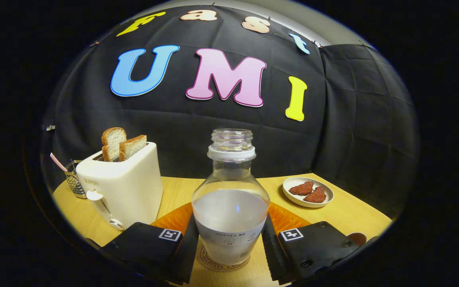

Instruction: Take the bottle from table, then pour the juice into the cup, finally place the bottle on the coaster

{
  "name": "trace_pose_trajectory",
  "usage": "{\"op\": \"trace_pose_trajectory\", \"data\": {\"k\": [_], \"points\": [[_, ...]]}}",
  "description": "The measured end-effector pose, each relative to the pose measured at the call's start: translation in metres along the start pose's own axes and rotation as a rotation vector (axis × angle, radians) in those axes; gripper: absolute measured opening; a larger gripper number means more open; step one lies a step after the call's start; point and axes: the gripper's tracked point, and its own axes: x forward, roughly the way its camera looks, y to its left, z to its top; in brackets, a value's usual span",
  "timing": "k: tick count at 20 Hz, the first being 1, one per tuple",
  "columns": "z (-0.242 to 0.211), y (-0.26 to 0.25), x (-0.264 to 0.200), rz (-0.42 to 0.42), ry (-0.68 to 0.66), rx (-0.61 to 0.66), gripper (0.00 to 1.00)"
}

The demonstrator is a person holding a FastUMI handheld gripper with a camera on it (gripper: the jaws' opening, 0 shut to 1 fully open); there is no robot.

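Note:
A clear, uncapped bottle (230,207) about half full of whitish juice stands upright on a round cork coaster (205,259) with printed lettering. My gripper (229,227) holds it between the two black fingers (187,247), which press on its sides at the widest part. Its neck rises well above the fingertips. The brown rim of a cup (357,238) peeks out just beyond the right finger's body, mostly hidden by it.
An orange mat (173,219) lies under and behind the bottle on the wooden table (349,215). A cream toaster (122,187) with two bread slices stands to the left, a wire holder (72,181) behind it. A white dish (308,191) with two reddish pieces sits to the right.

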Motion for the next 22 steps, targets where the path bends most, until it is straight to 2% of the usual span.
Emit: {"op": "trace_pose_trajectory", "data": {"k": [5,13,18,20,22], "points": [[-0.021,-0.002,0.009,-0.004,0.053,0.088,0.75],[-0.029,-0.007,0.014,0.002,0.028,0.078,0.76],[-0.04,-0.006,0.01,0.009,0.062,0.072,0.79],[-0.045,-0.003,0.007,0.029,0.088,0.071,0.84],[-0.044,-0.005,-0.001,0.04,0.106,0.067,1.0]]}}
